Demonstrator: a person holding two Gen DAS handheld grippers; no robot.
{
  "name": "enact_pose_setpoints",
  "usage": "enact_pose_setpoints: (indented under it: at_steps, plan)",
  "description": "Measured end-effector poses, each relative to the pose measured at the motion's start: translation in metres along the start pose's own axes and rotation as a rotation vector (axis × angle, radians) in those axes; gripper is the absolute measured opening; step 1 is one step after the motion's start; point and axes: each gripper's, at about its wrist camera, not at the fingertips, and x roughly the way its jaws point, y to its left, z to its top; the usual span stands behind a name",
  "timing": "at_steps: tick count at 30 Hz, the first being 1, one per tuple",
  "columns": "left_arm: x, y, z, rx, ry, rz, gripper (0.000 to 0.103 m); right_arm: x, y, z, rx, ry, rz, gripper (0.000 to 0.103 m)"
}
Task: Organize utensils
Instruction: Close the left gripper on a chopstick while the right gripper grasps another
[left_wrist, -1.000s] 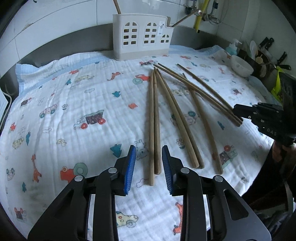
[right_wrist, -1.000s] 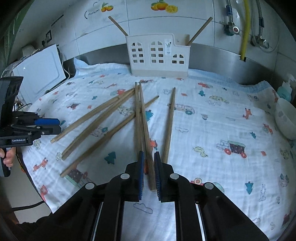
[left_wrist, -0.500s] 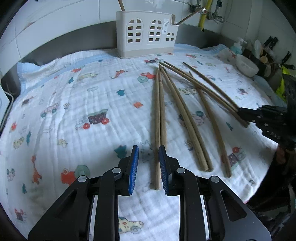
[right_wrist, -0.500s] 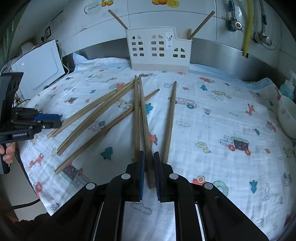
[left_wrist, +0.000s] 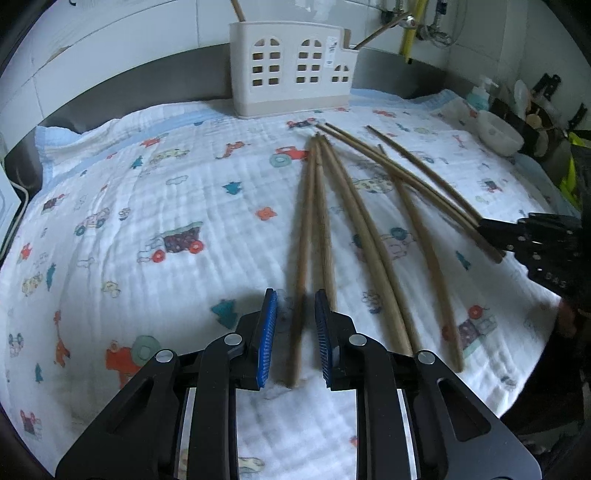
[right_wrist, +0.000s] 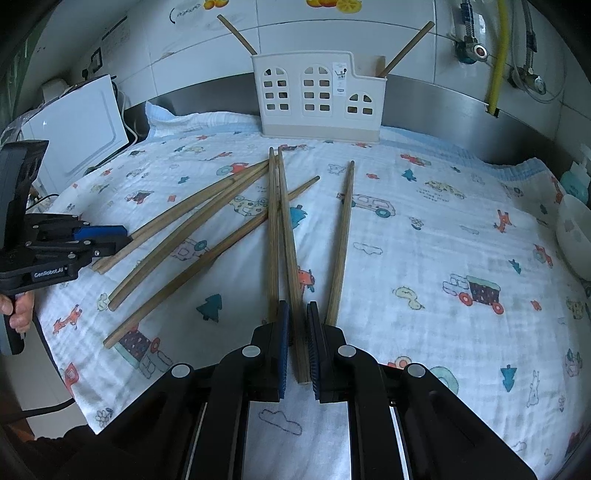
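Note:
Several long wooden chopsticks (left_wrist: 354, 221) lie fanned out on a white printed cloth (left_wrist: 147, 206), and also show in the right wrist view (right_wrist: 207, 236). A white utensil holder (left_wrist: 293, 68) stands at the back with two chopsticks in it. My left gripper (left_wrist: 293, 321) is open, its blue pads either side of the near end of one chopstick (left_wrist: 301, 266). My right gripper (right_wrist: 297, 332) is narrowly open around the near end of another chopstick (right_wrist: 290, 258); the pads do not clearly touch it.
A white bowl (left_wrist: 498, 129) and a soap bottle (left_wrist: 480, 92) sit at the right by the cloth's edge. A white appliance (right_wrist: 77, 122) stands at the left. Steel backsplash, tiled wall and a yellow hose (right_wrist: 498, 55) lie behind the holder.
My left gripper has shifted right and forward so one chopstick end now lies between its pads, and its gap has narrowed. My right gripper has stayed almost still around its chopstick.

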Motion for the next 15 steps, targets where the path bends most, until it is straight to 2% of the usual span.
enact_pose_setpoints:
  at_steps: [6, 9, 12, 15]
  plan:
    - [0.000, -0.001, -0.005, -0.003, -0.027, -0.004, 0.021, -0.001, 0.000, -0.003, 0.010, -0.004, 0.005, 0.010]
    - [0.000, -0.007, -0.006, 0.037, -0.040, 0.019, 0.021, -0.002, 0.001, -0.003, 0.014, -0.011, 0.001, 0.008]
    - [0.000, 0.003, -0.005, -0.013, -0.045, -0.022, 0.021, -0.004, 0.001, -0.002, 0.025, -0.016, 0.003, 0.007]
    - [-0.001, 0.005, -0.005, -0.010, -0.049, -0.007, 0.010, -0.012, 0.004, 0.000, 0.020, -0.039, 0.002, 0.007]
